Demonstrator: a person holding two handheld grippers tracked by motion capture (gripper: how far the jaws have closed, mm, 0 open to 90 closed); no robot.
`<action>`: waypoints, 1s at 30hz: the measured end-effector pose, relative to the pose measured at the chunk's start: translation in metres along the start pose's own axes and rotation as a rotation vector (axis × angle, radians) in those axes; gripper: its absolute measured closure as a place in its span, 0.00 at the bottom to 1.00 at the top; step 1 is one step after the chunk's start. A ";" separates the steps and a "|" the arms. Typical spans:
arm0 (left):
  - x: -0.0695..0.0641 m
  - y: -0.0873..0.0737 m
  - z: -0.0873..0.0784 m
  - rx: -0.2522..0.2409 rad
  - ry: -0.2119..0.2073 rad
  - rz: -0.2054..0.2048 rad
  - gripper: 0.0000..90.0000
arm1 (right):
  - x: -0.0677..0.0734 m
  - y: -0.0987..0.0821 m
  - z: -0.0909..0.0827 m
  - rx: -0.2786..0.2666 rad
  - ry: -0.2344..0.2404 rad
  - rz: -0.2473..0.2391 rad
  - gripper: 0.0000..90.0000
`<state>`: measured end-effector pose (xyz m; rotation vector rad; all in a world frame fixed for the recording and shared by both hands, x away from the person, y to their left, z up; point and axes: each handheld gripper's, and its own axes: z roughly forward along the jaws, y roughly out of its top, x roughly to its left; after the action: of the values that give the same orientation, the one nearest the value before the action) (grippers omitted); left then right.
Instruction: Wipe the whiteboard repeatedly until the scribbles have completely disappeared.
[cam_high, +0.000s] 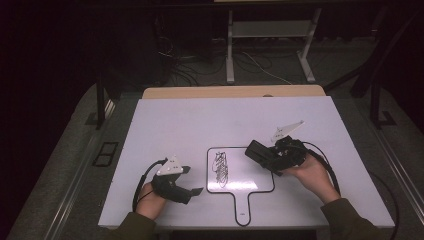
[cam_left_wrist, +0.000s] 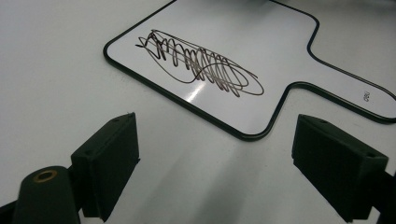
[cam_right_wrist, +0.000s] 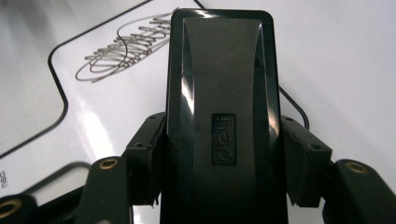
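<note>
Black plastic eraser block (cam_right_wrist: 219, 116) sat clamped in the right gripper (cam_high: 272, 156) jaws, long axis along them, just right of the scribble (cam_high: 220, 169) on the small handled whiteboard (cam_high: 255, 181), probably hovering. Left gripper (cam_high: 187, 181) jaws apart, empty, farther off. White desk (cam_high: 175, 120), dark room.

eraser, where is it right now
The black eraser is clamped in the right gripper, at the right of the high view, held over the right edge of the small whiteboard, right of the scribble.
</note>
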<state>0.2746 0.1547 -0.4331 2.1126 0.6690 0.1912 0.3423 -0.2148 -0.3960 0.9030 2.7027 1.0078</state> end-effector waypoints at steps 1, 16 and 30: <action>0.000 0.000 0.000 -0.001 -0.001 -0.001 0.15 | 0.000 0.002 0.001 -0.003 0.001 0.000 0.43; 0.000 0.000 -0.001 -0.004 0.001 0.001 0.15 | 0.011 0.032 0.028 -0.004 0.030 -0.025 0.43; 0.001 0.000 -0.002 -0.012 0.001 0.001 0.15 | 0.019 0.059 0.068 0.069 0.015 -0.099 0.43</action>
<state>0.2744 0.1565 -0.4319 2.1012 0.6652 0.1967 0.3772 -0.1304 -0.4096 0.7667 2.7798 0.9114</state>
